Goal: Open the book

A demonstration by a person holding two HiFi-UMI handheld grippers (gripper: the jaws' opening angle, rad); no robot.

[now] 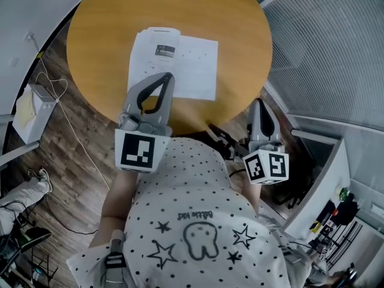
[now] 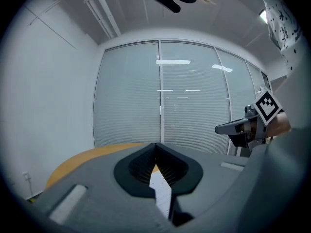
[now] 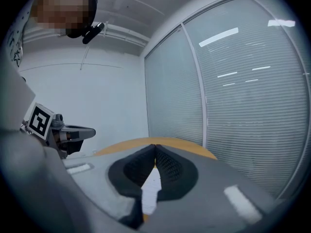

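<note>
The book [image 1: 174, 62] lies open and flat on the round wooden table [image 1: 102, 23], its white pages up. My left gripper [image 1: 167, 75] hovers over the near edge of the book, jaws shut with nothing between them. In the left gripper view its tips [image 2: 155, 144] meet, and a strip of white page [image 2: 163, 188] shows below them. My right gripper [image 1: 259, 102] hangs just off the table's near right edge, apart from the book. Its tips [image 3: 155, 146] also meet, shut and holding nothing. Each gripper shows in the other's view, the right gripper [image 2: 243, 127] and the left gripper [image 3: 73, 132].
A white box [image 1: 33, 110] with a cable stands on the wooden floor to the table's left. Glass walls with blinds [image 2: 194, 96] stand beyond the table. A white shelf unit [image 1: 324, 191] is at the right. The person's dotted shirt [image 1: 198, 221] fills the near foreground.
</note>
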